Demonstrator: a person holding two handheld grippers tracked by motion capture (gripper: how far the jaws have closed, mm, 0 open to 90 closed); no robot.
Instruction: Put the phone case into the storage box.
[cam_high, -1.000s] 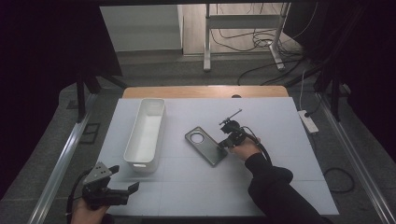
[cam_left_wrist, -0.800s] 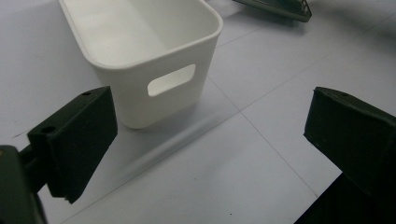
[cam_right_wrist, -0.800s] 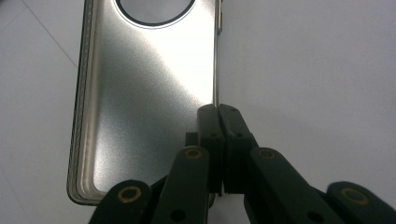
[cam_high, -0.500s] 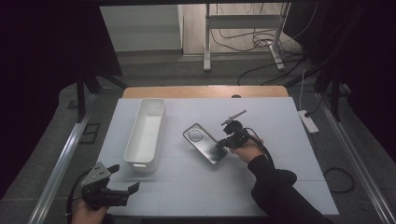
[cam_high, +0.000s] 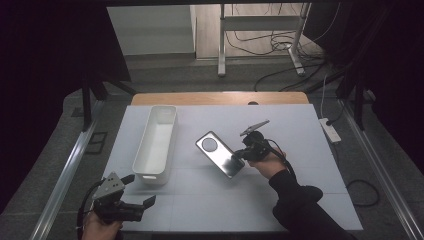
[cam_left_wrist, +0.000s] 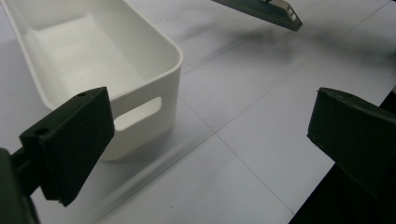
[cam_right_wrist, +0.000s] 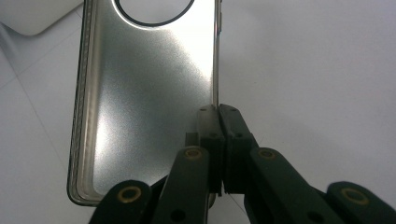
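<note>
The right tool (cam_high: 243, 154) is clamping the flat silver metal phone case (cam_high: 219, 153); the left tool (cam_high: 142, 192), at seven o'clock, is gaping apart beside the white plastic bin (cam_high: 155, 143).

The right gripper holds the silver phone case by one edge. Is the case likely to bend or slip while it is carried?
The phone case looks thin and hollow, so it is probably light and may flex a little. Its surface is smooth and shiny, and the right gripper pinches just one side wall, so it could swivel or slip. The case keeps its flat shape when tilted, so it seems fairly stiff.
</note>
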